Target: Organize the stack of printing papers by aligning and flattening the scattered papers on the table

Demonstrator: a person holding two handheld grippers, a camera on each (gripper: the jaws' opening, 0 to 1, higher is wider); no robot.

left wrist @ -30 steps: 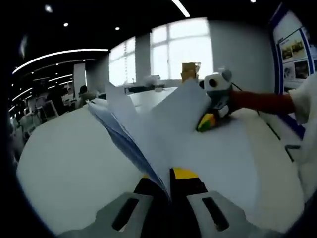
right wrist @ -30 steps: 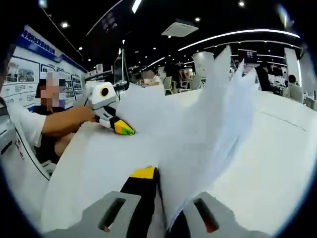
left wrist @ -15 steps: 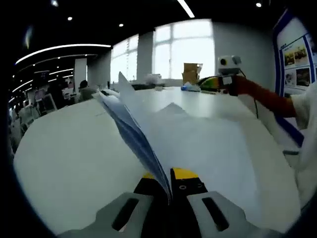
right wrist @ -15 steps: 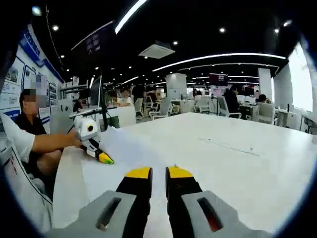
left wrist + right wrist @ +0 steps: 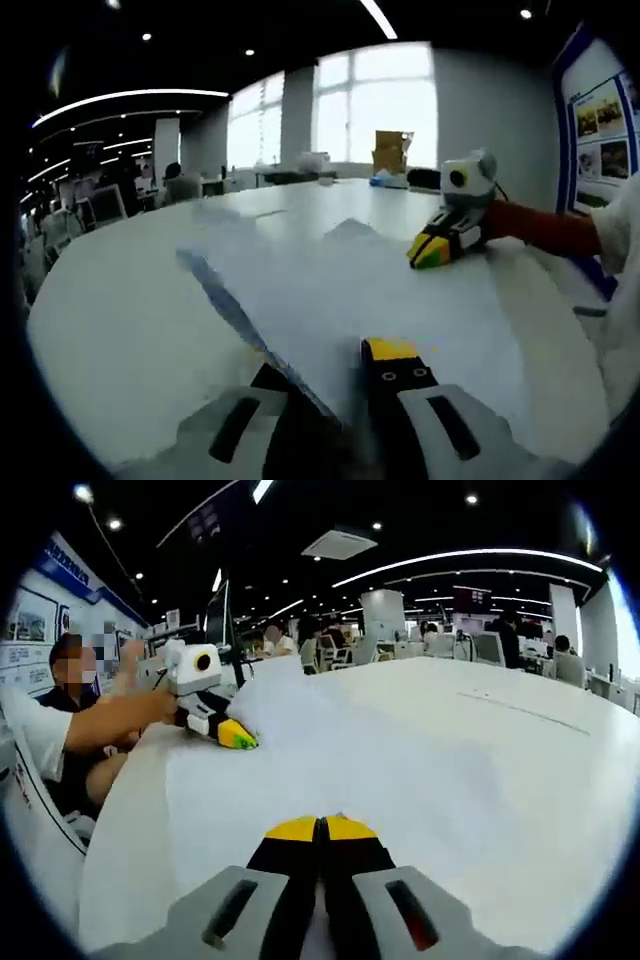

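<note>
My left tool is clamped on the near edge of the stack of white printing papers, which lies low across the white surface. My right tool has its yellow-tipped jaws pressed together, grasping nothing, pointing over the sheets on the surface.

The papers are seen as thin, matt white sheets. The bench is seen as smooth and white with a faint sheen. The tongs are finished in matt black plastic with yellow tips on grey bodies.
</note>
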